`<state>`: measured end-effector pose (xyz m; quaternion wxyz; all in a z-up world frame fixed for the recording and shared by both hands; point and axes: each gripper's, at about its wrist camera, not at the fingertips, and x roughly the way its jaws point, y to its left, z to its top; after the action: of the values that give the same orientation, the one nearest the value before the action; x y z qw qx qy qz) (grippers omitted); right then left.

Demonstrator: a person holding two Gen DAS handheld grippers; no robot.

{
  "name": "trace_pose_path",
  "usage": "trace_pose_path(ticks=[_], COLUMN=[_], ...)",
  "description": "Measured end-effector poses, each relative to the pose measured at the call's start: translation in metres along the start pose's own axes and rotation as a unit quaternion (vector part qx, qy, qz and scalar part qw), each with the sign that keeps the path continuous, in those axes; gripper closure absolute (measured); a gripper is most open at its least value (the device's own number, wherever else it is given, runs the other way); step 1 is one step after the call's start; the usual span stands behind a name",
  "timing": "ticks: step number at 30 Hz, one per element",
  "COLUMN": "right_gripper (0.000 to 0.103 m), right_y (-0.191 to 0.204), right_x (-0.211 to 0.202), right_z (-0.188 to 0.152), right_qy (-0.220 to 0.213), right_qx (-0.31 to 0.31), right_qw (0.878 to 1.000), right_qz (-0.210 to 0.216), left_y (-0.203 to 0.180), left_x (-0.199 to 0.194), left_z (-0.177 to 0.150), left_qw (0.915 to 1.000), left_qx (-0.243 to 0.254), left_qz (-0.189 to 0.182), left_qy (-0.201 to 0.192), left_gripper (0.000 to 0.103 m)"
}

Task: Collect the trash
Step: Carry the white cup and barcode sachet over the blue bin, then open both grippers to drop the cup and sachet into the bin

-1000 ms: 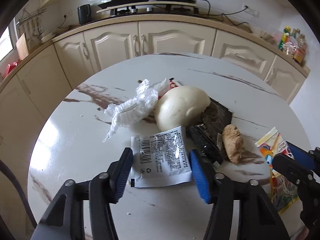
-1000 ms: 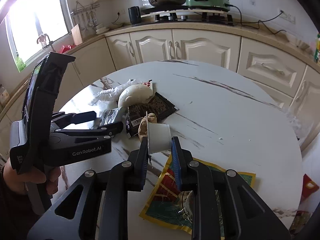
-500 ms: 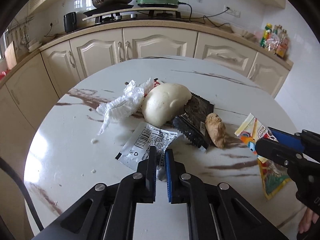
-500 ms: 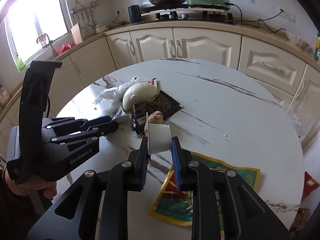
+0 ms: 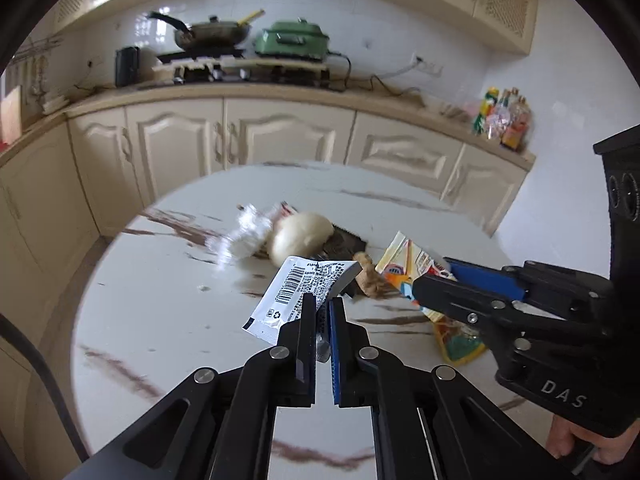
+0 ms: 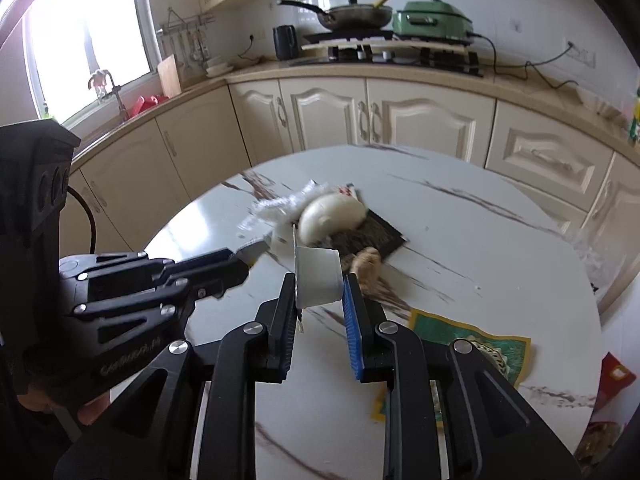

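Note:
My left gripper (image 5: 320, 304) is shut on a white printed sachet (image 5: 298, 288) with a barcode, held lifted above the round marble table (image 5: 160, 320). The same gripper (image 6: 236, 266) comes in from the left of the right wrist view, the sachet's end sticking out of it. My right gripper (image 6: 318, 288) is shut on a small white plastic cup (image 6: 318, 282), also held above the table. On the table lie a white bun (image 5: 298, 236), crumpled clear plastic (image 5: 244, 236), a dark wrapper (image 6: 370, 236), a brown ginger piece (image 6: 366, 264) and a colourful flat packet (image 6: 472, 340).
Cream kitchen cabinets (image 5: 280, 136) curve behind the table, with a stove, pan (image 5: 210, 36) and green cooker (image 5: 294, 40) on the counter. Bottles (image 5: 504, 116) stand at the counter's right end. A red packet (image 6: 618, 372) lies on the floor beyond the table's right edge.
The left gripper shut on the white sachet and lifted it off the table while pulling back. The right gripper rose and drew back a little with the cup still in it.

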<state>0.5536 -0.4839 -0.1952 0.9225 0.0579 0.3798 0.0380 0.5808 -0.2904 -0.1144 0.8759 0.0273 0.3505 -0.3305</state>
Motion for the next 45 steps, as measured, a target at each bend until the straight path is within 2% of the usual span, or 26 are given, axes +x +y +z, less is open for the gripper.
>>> trace_pose_path(ticks=[7,12,16,22,26,31,34,39,45], right_gripper=[0.082,0.082,0.082,0.082,0.082,0.082,0.082,0.081,0.080], right_y=[0.051,0.110,0.170,0.260,0.318,0.361,0.370,0.371,0.371], right_x=[-0.021,-0.027,-0.018,0.020,0.067,0.132,0.181,0.237,0.284], right_z=[0.013,0.020,0.020,0.005,-0.016,-0.045,-0.061,-0.082,-0.094], right_qy=[-0.022,-0.039,-0.039,-0.012,0.023,0.074,0.117,0.169,0.206], right_qx=[-0.022,-0.048,-0.076,-0.118,-0.140,-0.153,-0.146,-0.132,-0.122], right_qw=[0.999,0.997,0.994,0.987,0.981,0.976,0.973,0.967,0.960], right_qz=[0.011,0.036,0.063,0.108,0.134,0.133,0.134,0.136,0.146], left_y=[0.030,0.065,0.102,0.165,0.207,0.267,0.293,0.325,0.363], left_x=[-0.085,-0.151,-0.196,-0.238,-0.243,-0.227,-0.214,-0.197,-0.176], left_z=[-0.027,-0.063,-0.099,-0.169,-0.211,-0.254,-0.278,-0.304,-0.308], left_qw=[0.9989,0.9956,0.9912,0.9845,0.9792,0.9690,0.9638,0.9566,0.9499], left_qx=[-0.020,-0.037,-0.058,-0.115,-0.151,-0.204,-0.226,-0.249,-0.260], left_qz=[0.010,0.053,0.091,0.119,0.132,0.137,0.129,0.116,0.122], left_qy=[-0.040,-0.068,-0.076,-0.058,-0.028,0.027,0.059,0.096,0.124], left_gripper=[0.101,0.101,0.101,0.101,0.101,0.101,0.101,0.101,0.099])
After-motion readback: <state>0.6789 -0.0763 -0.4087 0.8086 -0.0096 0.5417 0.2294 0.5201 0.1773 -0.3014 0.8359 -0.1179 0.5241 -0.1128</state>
